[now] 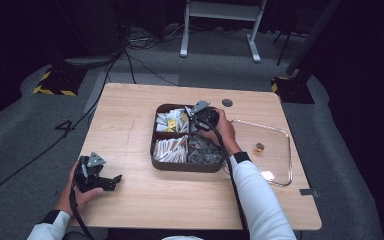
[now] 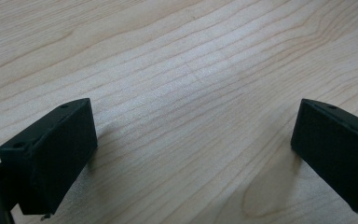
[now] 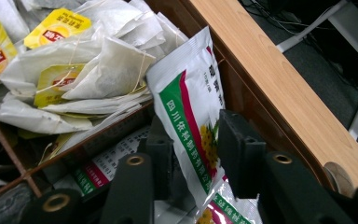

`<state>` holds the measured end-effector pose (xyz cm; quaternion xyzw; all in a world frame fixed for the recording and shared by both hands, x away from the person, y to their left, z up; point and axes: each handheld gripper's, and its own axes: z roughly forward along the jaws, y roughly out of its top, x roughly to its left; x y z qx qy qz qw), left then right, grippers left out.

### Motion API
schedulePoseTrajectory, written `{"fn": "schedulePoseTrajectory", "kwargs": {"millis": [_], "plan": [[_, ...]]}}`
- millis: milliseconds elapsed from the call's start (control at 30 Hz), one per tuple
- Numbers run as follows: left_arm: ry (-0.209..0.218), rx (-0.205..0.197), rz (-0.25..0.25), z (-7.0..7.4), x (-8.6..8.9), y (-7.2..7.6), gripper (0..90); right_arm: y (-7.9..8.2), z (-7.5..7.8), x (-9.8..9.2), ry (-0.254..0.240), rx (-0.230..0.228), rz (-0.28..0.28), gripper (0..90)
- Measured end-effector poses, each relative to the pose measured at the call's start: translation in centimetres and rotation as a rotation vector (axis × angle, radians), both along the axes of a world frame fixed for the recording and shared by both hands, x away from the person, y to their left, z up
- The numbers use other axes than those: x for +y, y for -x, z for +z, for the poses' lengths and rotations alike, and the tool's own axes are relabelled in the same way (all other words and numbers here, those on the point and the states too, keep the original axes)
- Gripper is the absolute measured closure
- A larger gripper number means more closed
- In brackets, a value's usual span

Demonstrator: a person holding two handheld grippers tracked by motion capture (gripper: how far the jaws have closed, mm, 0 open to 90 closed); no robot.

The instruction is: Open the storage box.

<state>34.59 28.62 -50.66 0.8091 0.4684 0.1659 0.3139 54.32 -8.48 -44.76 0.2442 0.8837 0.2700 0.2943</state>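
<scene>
**Wooden table, one sachet pinched, nothing moved across yet**

From the high view we see a brown divided tray [image 1: 156,162] in the middle of the table [image 1: 130,125], its compartments stocked with tea bags, stick packets and dark packets. Our right gripper [image 1: 200,114] reaches into the far right compartment of that tray. Just to the right of the tray lies a clear glass dish [image 1: 286,145], which holds a small gold object [image 1: 259,147] and a pale bit near its front rim, but no sachet. Our left gripper [image 1: 114,180] rests on the table well to the left of the tray's front corner.

In the left gripper view the jaws of our left gripper [image 2: 193,140] stand wide apart with bare wood grain between them; it holds nothing.

In the right gripper view our right gripper [image 3: 196,154] has its two jaws on either side of a white, green and red sachet [image 3: 189,102], standing upright against the tray's outer wall [image 3: 228,79], beside the heap of tea bags [image 3: 98,60]. The jaws look closed onto it, the foil pinched between them.

We judge the pick to be just made: the sachet is gripped but not yet lifted from its compartment. What is left, as we read it, is lifting it clear and setting it down, probably in the glass dish.
</scene>
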Motion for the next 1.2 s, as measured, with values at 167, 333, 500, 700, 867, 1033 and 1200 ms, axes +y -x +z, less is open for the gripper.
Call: {"fn": "schedulePoseTrajectory", "kwargs": {"millis": [167,333,500,700,867,1033,1200], "plan": [[0.0,0.0,0.0,0.0,0.0,0.0,0.5,0.1,0.1,0.0,-0.008,-0.012,0.0,80.7],[0.0,0.0,0.0,0.0,0.0,0.0,0.5,0.2,0.6,-0.4,-0.03,-0.062,-0.033,84.7],[0.0,0.0,0.0,0.0,0.0,0.0,0.5,0.5,0.9,-1.1,-0.084,-0.049,-0.026,84.9],[0.0,0.0,0.0,0.0,0.0,0.0,0.5,1.7,1.4,-2.1,-0.143,-0.038,0.003,84.9],[0.0,0.0,0.0,0.0,0.0,0.0,0.5,2.6,2.0,-3.0,-0.182,-0.034,0.018,84.9],[0.0,0.0,0.0,0.0,0.0,0.0,0.5,3.2,2.4,-3.6,-0.217,-0.032,0.023,84.9],[0.0,0.0,0.001,0.0,0.0,0.0,0.4,3.9,2.6,-4.5,-0.255,-0.027,0.03,84.9]]}}
